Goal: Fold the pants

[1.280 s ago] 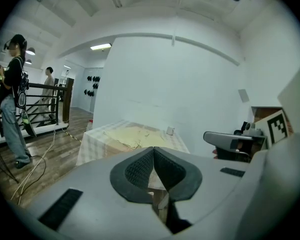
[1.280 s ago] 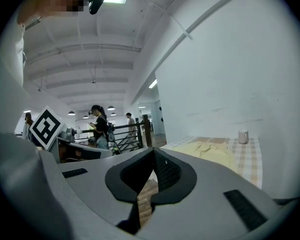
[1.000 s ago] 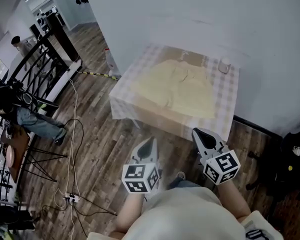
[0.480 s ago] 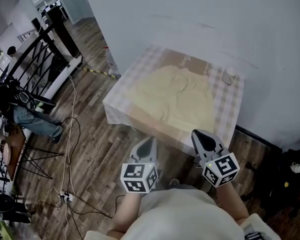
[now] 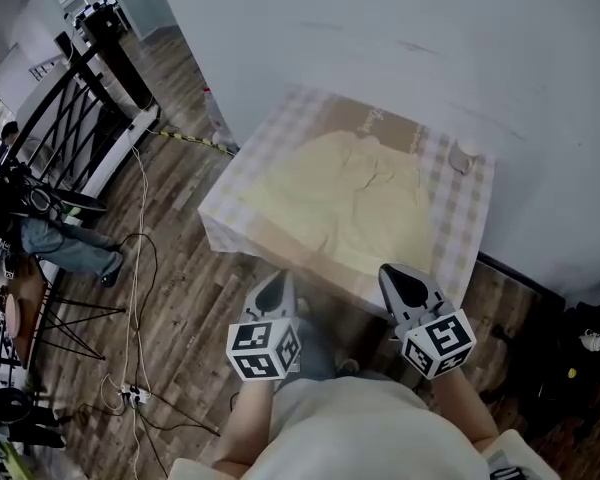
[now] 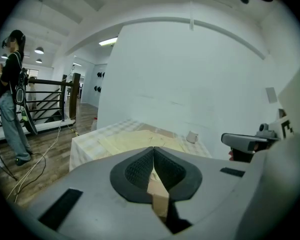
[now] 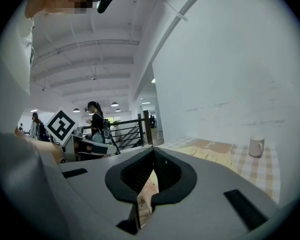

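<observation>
On the checked table (image 5: 462,218), the pale pants (image 5: 355,203) lie spread flat, seemingly ready for folding, while the left tongs (image 5: 272,293) and right tongs (image 5: 405,286) hover short of its edge, pressed together, empty.

a table (image 5: 458,230) draped in a checked cloth (image 5: 242,173) stands against a white wall (image 5: 410,28). a white mug (image 5: 467,154) sits at its far right corner. cables (image 5: 133,268) trail over the wood floor (image 5: 185,308) to the left, near a black railing (image 5: 75,118). a person (image 6: 10,84) stands by the railing.
</observation>
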`<state>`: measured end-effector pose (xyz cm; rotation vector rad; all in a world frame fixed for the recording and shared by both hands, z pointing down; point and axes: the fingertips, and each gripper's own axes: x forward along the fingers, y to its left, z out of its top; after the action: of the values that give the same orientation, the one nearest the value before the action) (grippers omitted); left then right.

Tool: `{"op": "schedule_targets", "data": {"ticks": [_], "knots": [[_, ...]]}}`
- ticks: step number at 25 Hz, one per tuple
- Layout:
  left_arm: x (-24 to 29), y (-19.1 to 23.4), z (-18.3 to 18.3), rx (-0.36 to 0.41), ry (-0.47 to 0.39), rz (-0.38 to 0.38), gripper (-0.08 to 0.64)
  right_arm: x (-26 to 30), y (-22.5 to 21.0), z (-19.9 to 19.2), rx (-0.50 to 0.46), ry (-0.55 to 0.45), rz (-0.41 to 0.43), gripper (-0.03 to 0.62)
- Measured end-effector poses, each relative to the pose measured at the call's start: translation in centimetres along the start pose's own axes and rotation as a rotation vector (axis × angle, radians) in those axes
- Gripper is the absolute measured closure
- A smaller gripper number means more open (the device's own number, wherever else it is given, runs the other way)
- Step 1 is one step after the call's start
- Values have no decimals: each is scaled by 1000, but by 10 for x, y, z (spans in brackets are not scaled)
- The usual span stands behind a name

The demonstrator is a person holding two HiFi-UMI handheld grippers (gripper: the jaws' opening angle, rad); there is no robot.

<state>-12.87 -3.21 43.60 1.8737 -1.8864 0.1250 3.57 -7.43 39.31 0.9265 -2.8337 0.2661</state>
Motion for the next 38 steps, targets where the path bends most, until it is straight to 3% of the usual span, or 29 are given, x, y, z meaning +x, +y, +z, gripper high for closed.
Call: {"op": "schedule_targets", "data": {"ticks": [20, 30, 38], "knots": [[135, 154, 60, 33, 28, 11, 555, 201, -4, 42, -42, 27, 21, 592], [190, 223, 35, 73, 124, 3, 555, 266, -6, 31, -21, 76, -6, 592], [224, 249, 11, 80, 255, -49, 525, 295, -9, 21, 6, 124, -39, 592]]}}
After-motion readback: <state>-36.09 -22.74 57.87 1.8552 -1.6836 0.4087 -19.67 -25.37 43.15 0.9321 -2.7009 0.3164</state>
